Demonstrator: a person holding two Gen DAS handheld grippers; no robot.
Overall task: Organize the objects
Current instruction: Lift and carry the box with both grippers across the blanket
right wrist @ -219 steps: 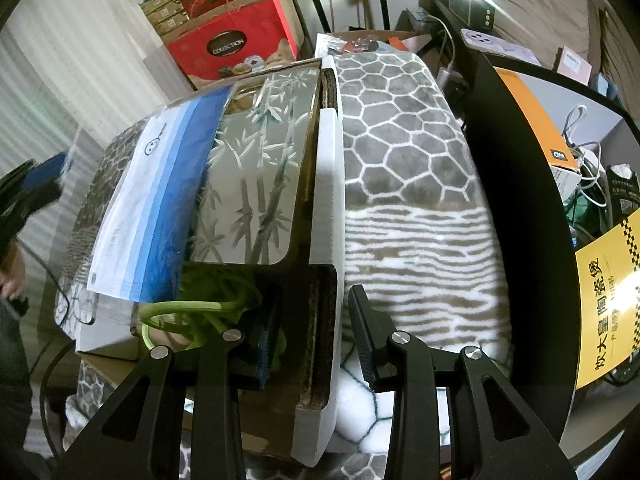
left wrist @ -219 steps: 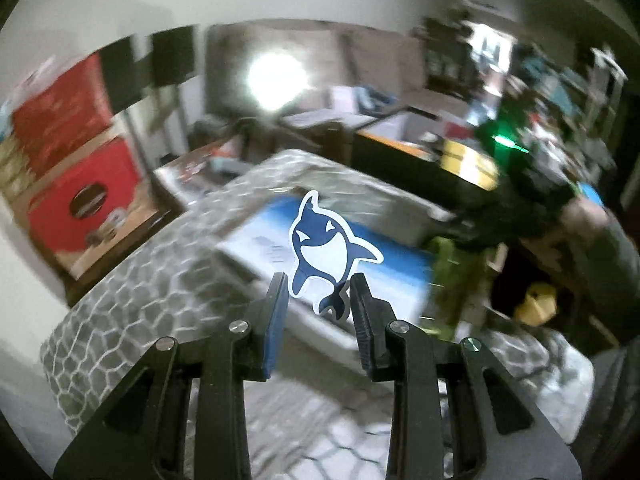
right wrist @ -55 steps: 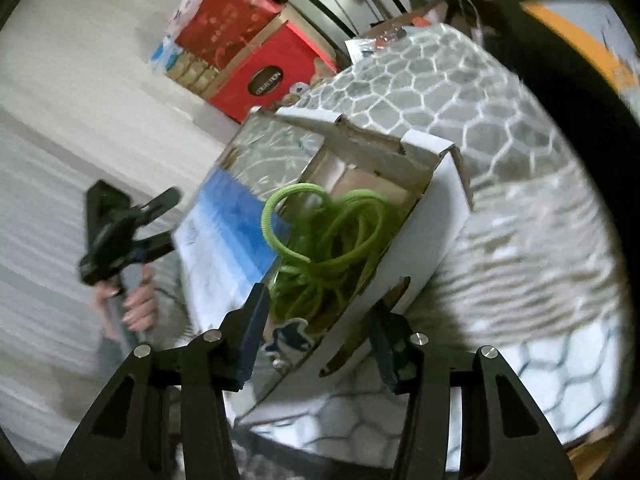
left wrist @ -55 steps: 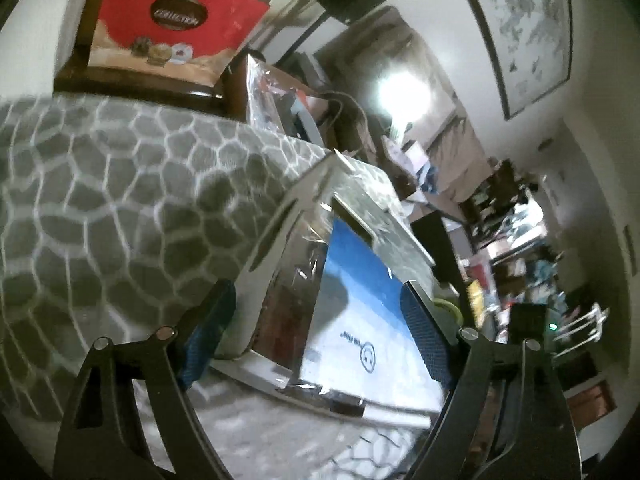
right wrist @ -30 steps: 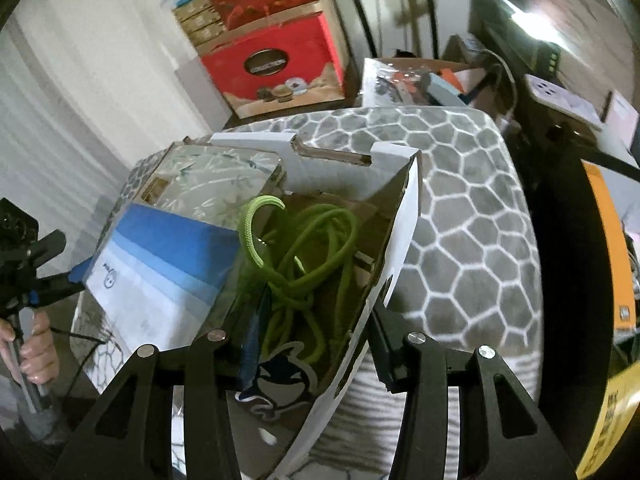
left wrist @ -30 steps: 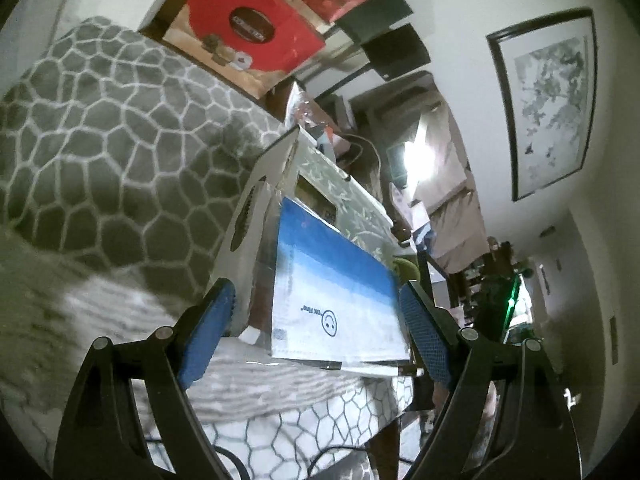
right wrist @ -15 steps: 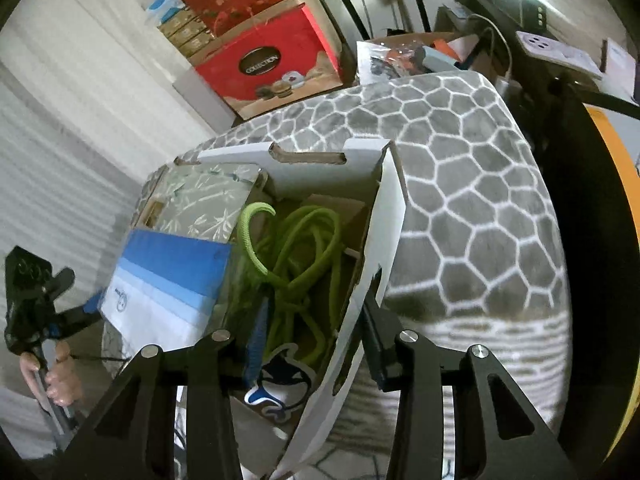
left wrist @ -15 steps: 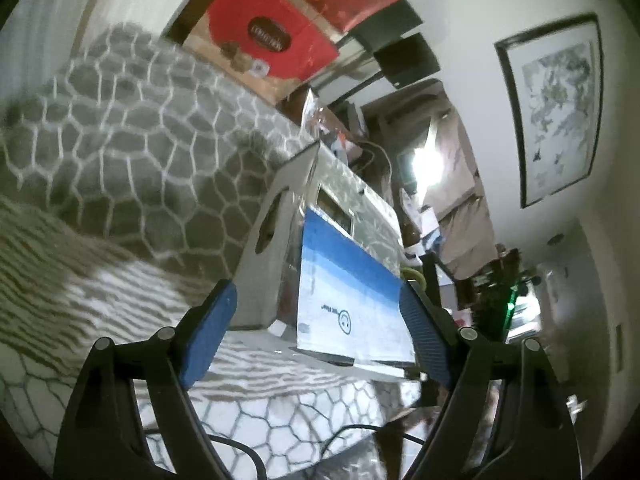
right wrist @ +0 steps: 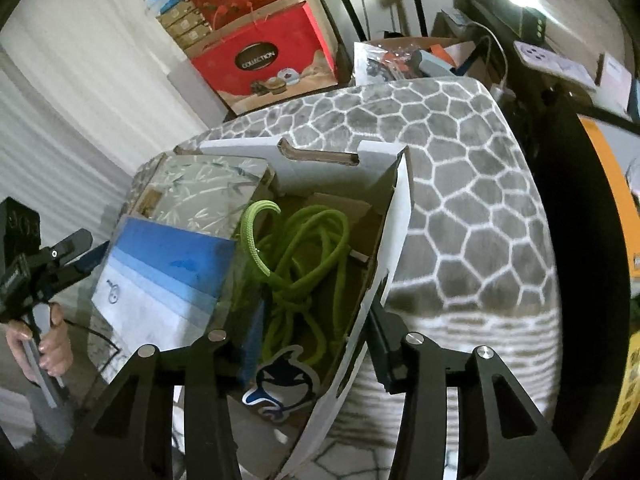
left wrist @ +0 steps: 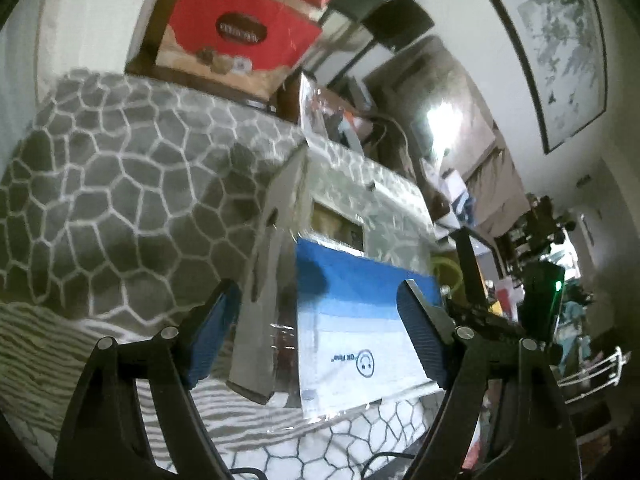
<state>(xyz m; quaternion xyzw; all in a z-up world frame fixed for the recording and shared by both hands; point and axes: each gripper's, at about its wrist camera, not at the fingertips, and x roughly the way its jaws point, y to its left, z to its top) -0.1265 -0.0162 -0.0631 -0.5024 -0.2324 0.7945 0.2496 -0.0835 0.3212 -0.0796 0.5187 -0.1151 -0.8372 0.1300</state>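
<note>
A white cardboard box [right wrist: 400, 216] lies on a grey hexagon-patterned blanket [right wrist: 460, 184]. It holds a green rope [right wrist: 304, 264], an orca sticker [right wrist: 280, 384], a bamboo-print flat box [right wrist: 208, 192] and a blue-and-white packet [right wrist: 160, 280]. My right gripper [right wrist: 318, 344] straddles the box's near right wall, one finger inside and one outside. Its jaws are opening and the pads do not press the wall. My left gripper [left wrist: 318, 336] stands wide with jaws closing slightly. It faces the box's end wall [left wrist: 272, 280] and the packet [left wrist: 352, 320] without touching them. A hand holds that left gripper [right wrist: 76, 256].
Red gift boxes [right wrist: 260, 64] are stacked behind the blanket, beside a carton of clutter [right wrist: 400, 60]. A black desk edge [right wrist: 560, 200] runs along the right. White curtains [right wrist: 60, 100] hang at the left. A framed picture [left wrist: 560, 48] is on the wall.
The left gripper has rolled and come closer to the box's end, which now fills more of its view. The right gripper stays at the box wall, its jaws slightly wider.
</note>
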